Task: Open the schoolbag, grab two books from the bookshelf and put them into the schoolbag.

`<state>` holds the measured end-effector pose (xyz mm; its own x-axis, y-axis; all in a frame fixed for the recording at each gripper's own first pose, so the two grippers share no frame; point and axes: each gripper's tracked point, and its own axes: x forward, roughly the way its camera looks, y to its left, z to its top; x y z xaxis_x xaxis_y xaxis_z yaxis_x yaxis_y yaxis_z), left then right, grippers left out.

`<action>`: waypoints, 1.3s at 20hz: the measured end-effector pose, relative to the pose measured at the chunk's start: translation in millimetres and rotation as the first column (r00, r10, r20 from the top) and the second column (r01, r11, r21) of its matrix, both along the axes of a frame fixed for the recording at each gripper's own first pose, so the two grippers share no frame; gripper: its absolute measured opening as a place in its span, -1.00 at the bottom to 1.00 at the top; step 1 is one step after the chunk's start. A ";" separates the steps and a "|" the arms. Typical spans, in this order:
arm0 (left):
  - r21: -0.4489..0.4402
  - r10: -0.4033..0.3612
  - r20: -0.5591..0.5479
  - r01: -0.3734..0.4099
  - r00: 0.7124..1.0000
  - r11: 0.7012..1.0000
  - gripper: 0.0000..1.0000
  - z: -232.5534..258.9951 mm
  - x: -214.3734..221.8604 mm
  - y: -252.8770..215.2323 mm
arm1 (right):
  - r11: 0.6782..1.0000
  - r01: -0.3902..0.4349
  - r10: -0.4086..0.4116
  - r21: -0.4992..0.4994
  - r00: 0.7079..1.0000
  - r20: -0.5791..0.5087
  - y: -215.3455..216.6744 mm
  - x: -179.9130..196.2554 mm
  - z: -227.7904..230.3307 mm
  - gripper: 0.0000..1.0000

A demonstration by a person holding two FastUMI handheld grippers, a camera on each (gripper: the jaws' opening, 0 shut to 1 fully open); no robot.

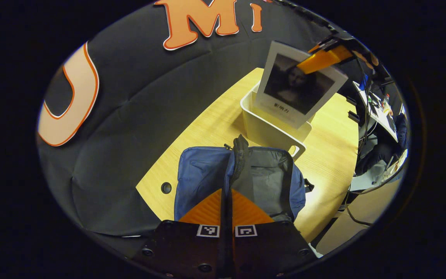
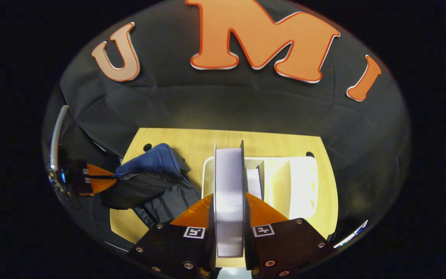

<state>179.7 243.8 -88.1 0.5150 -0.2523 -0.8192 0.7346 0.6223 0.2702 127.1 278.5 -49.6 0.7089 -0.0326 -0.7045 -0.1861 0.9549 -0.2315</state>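
The blue schoolbag [image 1: 201, 174] lies on the wooden table [image 1: 215, 116], its mouth open onto a grey lining [image 1: 265, 178]. My left gripper [image 1: 227, 193] is shut on the bag's zippered edge and holds it up. Behind the bag stands the white bookshelf bin [image 1: 265, 130]. Above the bin hangs a book [image 1: 298, 87] with a dark portrait cover, and my right gripper [image 1: 319, 60] is shut on its top. In the right gripper view this book [image 2: 229, 182] stands edge-on in my right gripper [image 2: 229, 201]. Another book [image 2: 254, 180] stands in the bin [image 2: 300, 182].
The bag [image 2: 153, 161] lies left of the bin in the right gripper view, with my left gripper [image 2: 108, 179] at its near edge. The table [image 2: 192, 141] has cable holes at its far corners. A cluttered desk [image 1: 378, 112] with cables stands beyond the table's right side.
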 end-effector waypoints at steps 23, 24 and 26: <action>0.028 -0.039 0.071 0.037 0.997 0.999 -0.99 11.5 -23.6 -15.5 | 0.494 0.262 -0.279 0.829 0.951 -0.134 46.0 -101.4 -155.2 -0.42; 0.024 -0.035 0.083 0.033 0.996 0.999 -0.99 12.8 -23.4 -14.3 | 0.467 0.256 -0.279 0.846 0.951 -0.134 49.8 -101.1 -161.6 -0.42; 0.025 -0.032 0.091 0.030 0.995 0.999 -0.99 17.1 -28.0 -13.4 | 0.430 0.258 -0.295 0.865 0.946 -0.136 58.9 -92.8 -169.8 -0.43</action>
<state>151.7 230.4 -71.0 0.5803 -0.2506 -0.7749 0.7252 0.5921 0.3515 34.2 337.4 -219.4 0.8010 0.3775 -0.4645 0.1163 0.6630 0.7395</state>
